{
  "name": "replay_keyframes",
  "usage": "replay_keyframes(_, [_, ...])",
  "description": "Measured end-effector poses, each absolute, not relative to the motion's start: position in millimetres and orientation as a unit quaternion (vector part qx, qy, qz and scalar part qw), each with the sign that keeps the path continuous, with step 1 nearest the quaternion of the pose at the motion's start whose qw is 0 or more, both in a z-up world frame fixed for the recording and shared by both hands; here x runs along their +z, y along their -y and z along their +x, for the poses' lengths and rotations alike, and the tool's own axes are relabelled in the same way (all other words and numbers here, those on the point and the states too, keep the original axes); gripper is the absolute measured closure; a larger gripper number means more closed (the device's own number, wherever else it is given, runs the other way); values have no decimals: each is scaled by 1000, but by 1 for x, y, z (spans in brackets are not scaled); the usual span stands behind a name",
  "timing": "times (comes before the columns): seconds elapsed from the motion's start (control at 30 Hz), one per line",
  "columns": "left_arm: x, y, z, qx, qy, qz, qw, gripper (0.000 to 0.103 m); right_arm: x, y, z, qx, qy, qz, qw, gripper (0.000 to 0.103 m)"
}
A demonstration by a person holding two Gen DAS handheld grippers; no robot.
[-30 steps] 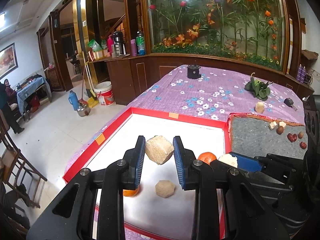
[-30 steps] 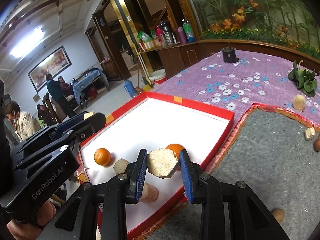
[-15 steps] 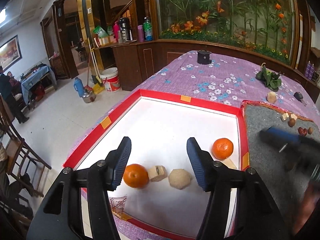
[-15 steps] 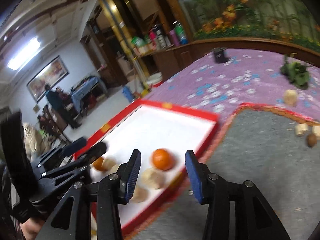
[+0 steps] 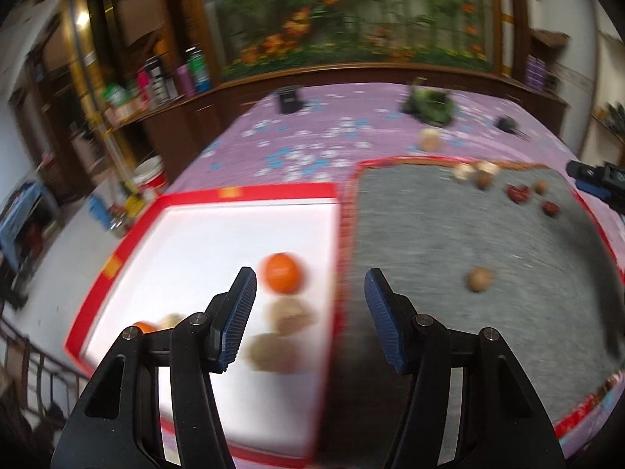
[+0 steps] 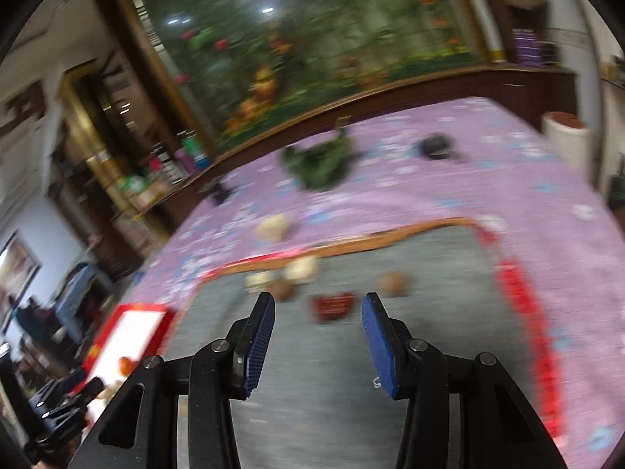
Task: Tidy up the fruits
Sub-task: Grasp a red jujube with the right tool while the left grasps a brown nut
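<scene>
Hovering over the seam between the red-rimmed white tray (image 5: 129, 236) and the gray mat (image 5: 449, 234), left gripper (image 5: 310, 320) has jaws wide apart, nothing held. In the tray: an orange (image 5: 283, 273) just ahead of the left jaw, two tan blurry pieces (image 5: 289, 314) below it, a second orange (image 5: 142, 327) at the near left edge. A brown nut (image 5: 479, 279) sits alone mid-mat; red dates (image 5: 518, 193) and small pale pieces (image 5: 474, 170) cluster at the mat's far edge. Right gripper (image 6: 317, 336) is over the mat, jaws wide, empty, red dates (image 6: 334, 306) just ahead between the tips. Purple floral cloth (image 6: 429, 191) covers the counter. Both views motion-blurred.
</scene>
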State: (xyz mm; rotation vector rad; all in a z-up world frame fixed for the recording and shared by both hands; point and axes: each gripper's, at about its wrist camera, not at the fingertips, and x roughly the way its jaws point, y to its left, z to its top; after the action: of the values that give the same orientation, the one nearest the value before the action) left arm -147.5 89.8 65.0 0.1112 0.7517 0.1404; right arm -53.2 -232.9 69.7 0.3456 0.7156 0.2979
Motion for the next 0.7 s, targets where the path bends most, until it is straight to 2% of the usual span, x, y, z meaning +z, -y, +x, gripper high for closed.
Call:
replay_keyframes(0.17, [57,-47,-135,5,-388,81,918,45,59,270,-45,112,-378,176,902,58])
replay_keyframes(0.37, [51,-30,-128,-10,-406,101,908,45,46,241,-27,113,-420,90,896,58])
replay_keyframes(0.53, [50,-31,-127,-6,-416,101,904,45,22,214,-14,110,-445,31,888,70])
replay_keyframes(0.6, [49,-30,-125,-9,-419,100,903,45,19,206,-13,93,-435,-14,895,82])
replay_keyframes(0.7, [49,-26,-123,-21,-425,95,900,45,20,214,-13,96,-435,0,896,83])
